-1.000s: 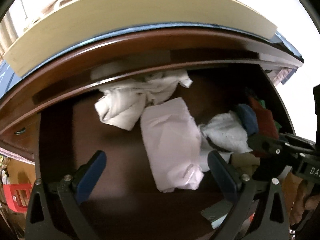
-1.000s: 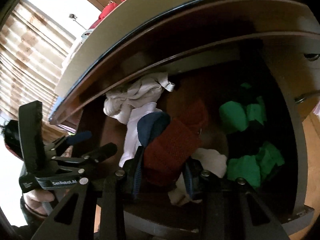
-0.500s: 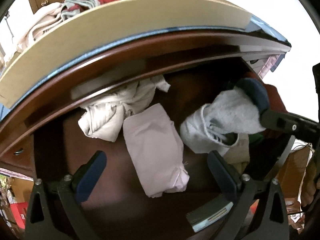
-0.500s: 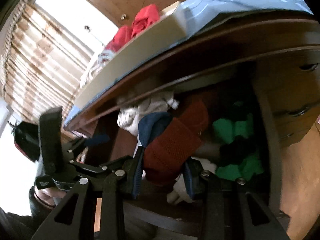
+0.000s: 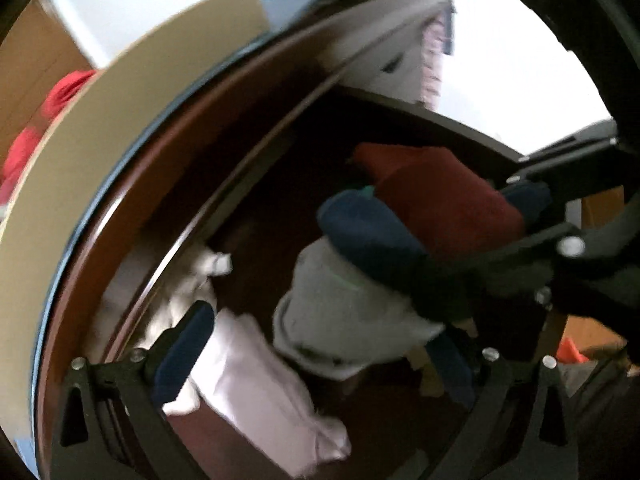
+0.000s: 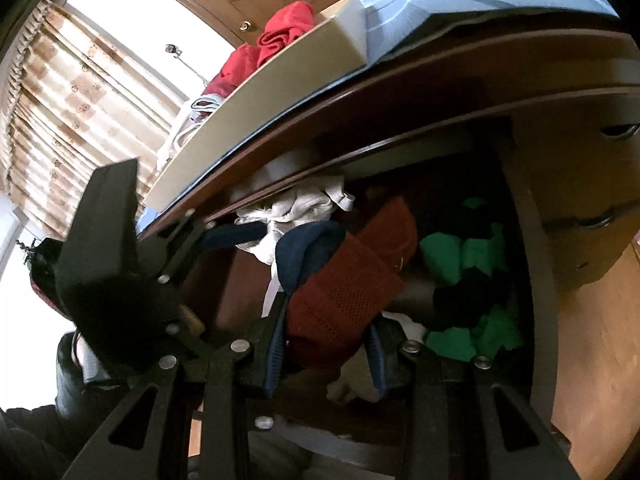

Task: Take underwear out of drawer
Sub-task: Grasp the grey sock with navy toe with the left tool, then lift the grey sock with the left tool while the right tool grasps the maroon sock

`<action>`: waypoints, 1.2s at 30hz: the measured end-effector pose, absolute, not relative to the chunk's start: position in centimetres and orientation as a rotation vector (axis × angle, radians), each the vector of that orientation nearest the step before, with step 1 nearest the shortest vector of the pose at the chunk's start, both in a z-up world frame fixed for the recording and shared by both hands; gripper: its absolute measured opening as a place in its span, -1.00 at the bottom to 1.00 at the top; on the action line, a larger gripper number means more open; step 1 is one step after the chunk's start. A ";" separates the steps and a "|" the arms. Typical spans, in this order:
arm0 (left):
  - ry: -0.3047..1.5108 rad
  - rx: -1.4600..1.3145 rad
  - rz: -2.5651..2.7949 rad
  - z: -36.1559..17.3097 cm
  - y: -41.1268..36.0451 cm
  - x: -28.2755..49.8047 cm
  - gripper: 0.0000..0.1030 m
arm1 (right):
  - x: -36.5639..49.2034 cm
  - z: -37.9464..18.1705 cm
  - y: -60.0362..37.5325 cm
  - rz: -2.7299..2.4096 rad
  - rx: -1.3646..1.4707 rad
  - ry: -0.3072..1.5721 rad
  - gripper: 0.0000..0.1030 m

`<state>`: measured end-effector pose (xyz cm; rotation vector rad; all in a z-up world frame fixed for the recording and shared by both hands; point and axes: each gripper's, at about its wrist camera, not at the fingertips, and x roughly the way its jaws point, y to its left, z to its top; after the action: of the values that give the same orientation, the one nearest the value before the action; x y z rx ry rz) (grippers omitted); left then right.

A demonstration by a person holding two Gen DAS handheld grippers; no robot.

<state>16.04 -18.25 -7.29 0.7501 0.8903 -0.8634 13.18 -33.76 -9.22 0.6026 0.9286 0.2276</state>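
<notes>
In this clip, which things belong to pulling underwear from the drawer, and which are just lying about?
Part of the job:
- right tool, shut on the dark red underwear
- left tool, closing, nothing gripped
- pale pink underwear
- drawer

Lying about:
- green clothes
- red cloth in the beige tray
- curtain

Open dark-wood drawer (image 6: 528,264) below my grippers. On its floor, at back left: crumpled white garment (image 6: 304,208), partly under dresser top edge. Just in front of it: folded pale pink piece (image 5: 256,392), flat on drawer bottom. At right side: green and black clothes (image 6: 472,280), heaped together. Dresser top (image 6: 460,76) carries blue patterned mat (image 6: 460,4); on mat, cream tray (image 6: 280,96) with red clothes (image 6: 284,28).
</notes>
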 end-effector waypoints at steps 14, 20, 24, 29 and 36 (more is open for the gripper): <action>1.031 0.664 -0.966 -7.7 -18.6 17.0 -0.54 | 13.0 -10.5 -35.8 0.203 0.637 0.998 -0.19; 0.995 0.575 -0.945 -5.6 -15.9 16.9 -0.54 | 13.3 -10.7 -36.0 0.208 0.664 1.015 -0.14; 1.002 0.543 -0.927 -5.6 -15.0 17.5 -0.54 | 13.3 -10.9 -35.9 0.210 0.676 1.049 -0.08; 0.978 0.486 -0.944 -4.5 -13.1 17.0 -0.54 | 12.8 -10.9 -36.3 0.221 0.728 1.054 -0.02; 0.940 0.346 -0.885 -2.8 -9.4 17.2 -0.54 | 13.3 -10.8 -36.4 0.174 0.748 1.038 -0.02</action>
<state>17.22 -9.36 -2.78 0.3457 0.9397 -0.8850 13.29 -36.43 -10.76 0.7481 1.0377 0.1740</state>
